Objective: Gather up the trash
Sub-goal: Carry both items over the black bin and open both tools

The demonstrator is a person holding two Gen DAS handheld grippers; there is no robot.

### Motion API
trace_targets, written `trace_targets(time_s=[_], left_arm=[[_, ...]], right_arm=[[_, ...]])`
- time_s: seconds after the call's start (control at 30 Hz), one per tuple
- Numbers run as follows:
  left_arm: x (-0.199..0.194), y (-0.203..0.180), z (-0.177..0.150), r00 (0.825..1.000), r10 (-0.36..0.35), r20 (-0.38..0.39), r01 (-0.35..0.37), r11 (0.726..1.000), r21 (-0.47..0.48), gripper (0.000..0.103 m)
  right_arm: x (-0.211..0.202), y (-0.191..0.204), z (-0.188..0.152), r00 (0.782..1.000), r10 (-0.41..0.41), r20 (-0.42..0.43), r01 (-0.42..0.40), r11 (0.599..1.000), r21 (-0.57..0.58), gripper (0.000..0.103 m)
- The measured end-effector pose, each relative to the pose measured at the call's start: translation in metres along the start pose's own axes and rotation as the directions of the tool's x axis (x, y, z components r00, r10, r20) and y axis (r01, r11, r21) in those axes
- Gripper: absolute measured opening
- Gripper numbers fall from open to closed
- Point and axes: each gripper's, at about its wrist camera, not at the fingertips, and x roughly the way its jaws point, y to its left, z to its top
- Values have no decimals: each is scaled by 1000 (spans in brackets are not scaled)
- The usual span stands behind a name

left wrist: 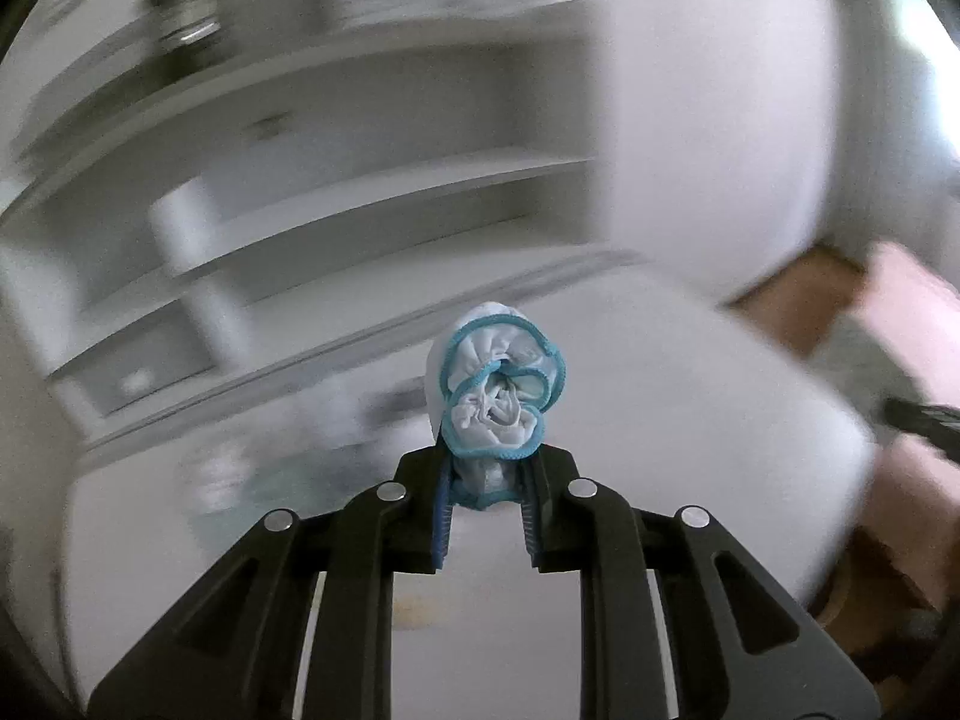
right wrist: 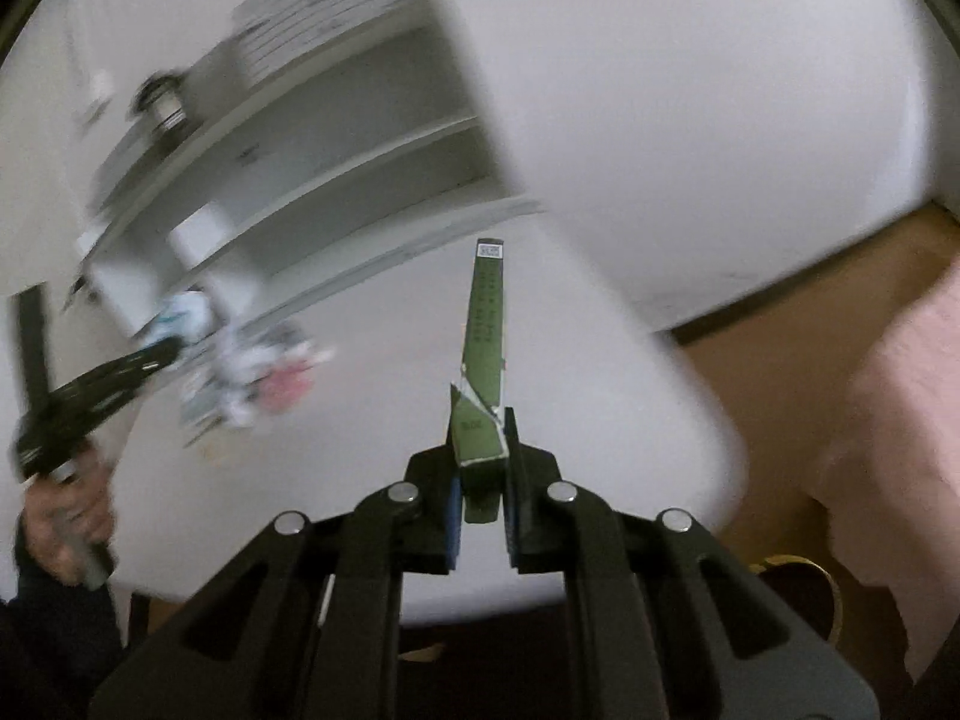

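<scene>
My left gripper (left wrist: 487,468) is shut on a crumpled white disposable cover with a blue elastic edge (left wrist: 495,387), which bulges out above the fingertips over the white table (left wrist: 660,420). My right gripper (right wrist: 483,450) is shut on a flattened green carton (right wrist: 485,354) that sticks up and forward from the jaws. In the right wrist view the left gripper (right wrist: 162,354) shows at the left, held by a hand (right wrist: 63,525), next to a blurred heap of wrappers and paper (right wrist: 240,378) on the table. The background is smeared in both views.
A white shelf unit (left wrist: 360,138) stands behind the table, with a dark jar (left wrist: 186,12) on top and a white roll (left wrist: 186,228). A white rounded chair back (right wrist: 720,120) rises at the right. A brown floor (right wrist: 810,312) and a bare arm (right wrist: 900,408) lie right.
</scene>
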Motion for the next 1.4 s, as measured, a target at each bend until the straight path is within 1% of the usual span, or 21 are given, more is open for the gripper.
trace_targets(time_s=[0.03,0.1,0.13,0.17,0.2,0.27,0.3,0.43,0.5,0.57,0.6,0.67,0.73,0.77,0.8,0.87,0.9,0.93,0.97,1.2,1.4], left_arm=[[0,-18,2,999,-51,-2,51,999,19,18],[4,-67,5,983,-182,-21,183,981,58,18],[9,-105,3,963,-266,-43,269,959,93,18],[12,-125,1,951,-305,-55,309,945,109,18],[15,-149,-2,933,-351,-74,358,925,126,18],[25,-203,-13,879,-458,-131,475,867,152,18],[33,-232,-22,846,-506,-167,530,832,162,18],[72,-301,-56,778,-565,-274,619,764,183,18],[97,-328,-79,753,-567,-334,643,742,191,18],[128,-349,-104,725,-559,-403,659,733,168,18],[145,-360,-118,716,-550,-430,661,732,164,18],[165,-372,-134,716,-525,-459,652,739,171,18],[192,-379,-147,686,-522,-507,662,737,138,18],[198,-380,-150,693,-511,-508,653,743,143,18],[204,-385,-156,691,-503,-520,652,744,147,18],[211,-388,-161,666,-513,-542,667,735,124,18],[210,-394,-163,674,-509,-535,660,741,126,18],[209,-395,-161,694,-502,-516,648,748,144,18],[207,-397,-160,703,-501,-504,645,748,157,18],[203,-403,-173,693,-505,-514,653,742,152,18],[204,-406,-172,695,-497,-520,650,744,158,18]], right_arm=[[-9,-22,-6,998,-58,10,58,998,39,11],[-25,-63,-23,988,-156,13,153,981,121,11],[-29,-79,-30,982,-190,5,187,971,150,11],[-34,-94,-39,974,-225,-5,222,959,178,11],[-38,-111,-48,966,-259,-21,257,944,207,11],[-43,-144,-66,946,-318,-62,323,910,259,11],[-44,-159,-75,934,-346,-88,357,892,278,11],[-34,-215,-107,886,-411,-213,462,811,359,11],[-23,-236,-119,872,-405,-276,486,786,382,11],[-8,-253,-131,856,-392,-337,508,762,403,11],[-4,-262,-137,851,-381,-362,513,751,415,11],[6,-274,-147,847,-348,-402,513,734,445,11],[13,-282,-151,844,-323,-428,511,727,458,11],[16,-283,-152,846,-313,-432,505,729,462,11],[18,-282,-152,848,-307,-433,501,729,466,11],[21,-282,-151,848,-303,-436,500,732,462,11],[22,-283,-151,846,-305,-438,502,733,459,11],[24,-284,-151,845,-304,-440,503,732,460,11],[24,-284,-151,845,-302,-441,503,730,464,11],[29,-282,-153,848,-281,-449,492,731,472,11],[31,-285,-152,850,-274,-451,488,732,475,11]])
